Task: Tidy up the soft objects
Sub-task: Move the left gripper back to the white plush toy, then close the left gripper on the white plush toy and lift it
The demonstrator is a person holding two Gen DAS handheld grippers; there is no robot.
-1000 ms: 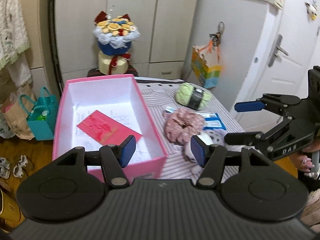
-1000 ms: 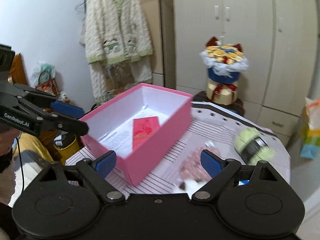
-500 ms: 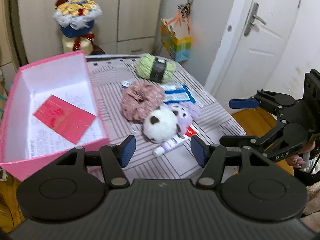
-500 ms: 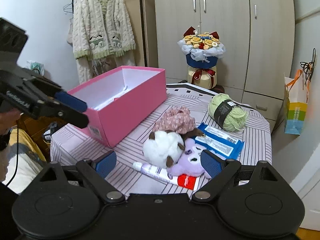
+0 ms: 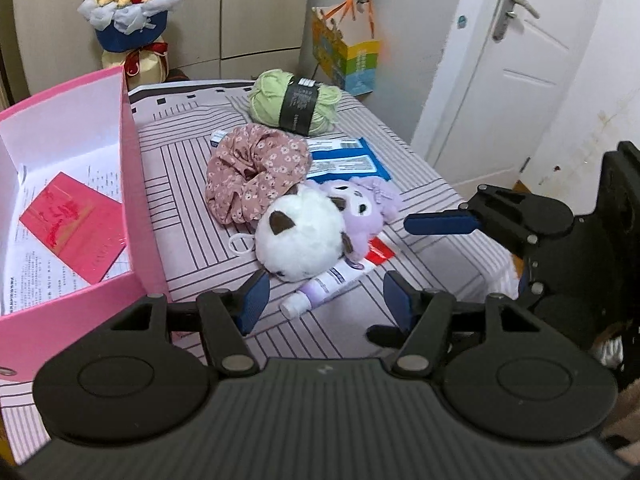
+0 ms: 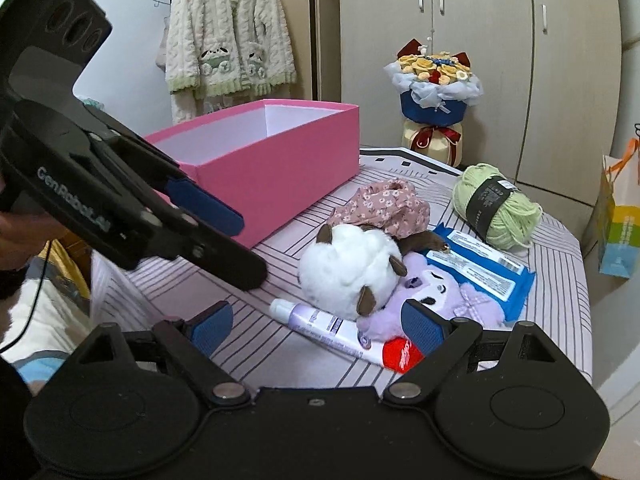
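Observation:
A white plush ball [image 5: 300,236] lies against a purple plush toy [image 5: 368,208] mid-table. Behind them are a floral scrunchie [image 5: 256,168] and a green yarn ball [image 5: 296,104]. An open pink box [image 5: 132,160] stands to the left with a red envelope [image 5: 76,220] inside. My left gripper [image 5: 324,304] hovers just before the white plush, jaws opening, pressing on nothing. My right gripper [image 6: 316,326] stands wide open in front of the white plush [image 6: 348,268] and the purple one [image 6: 436,296], above a tube [image 6: 320,324].
The tube [image 5: 332,284] and a blue packet [image 5: 348,160] lie under the plush pile. A bouquet [image 6: 436,92] stands behind the table, a gift bag [image 5: 348,60] hangs at the back, and a door [image 5: 512,72] is on the right. The table's edge is close on the right.
Both grippers have sunk toward the table and come nearer the plush pile. The left view has swung right, from over the pink box to the toys.

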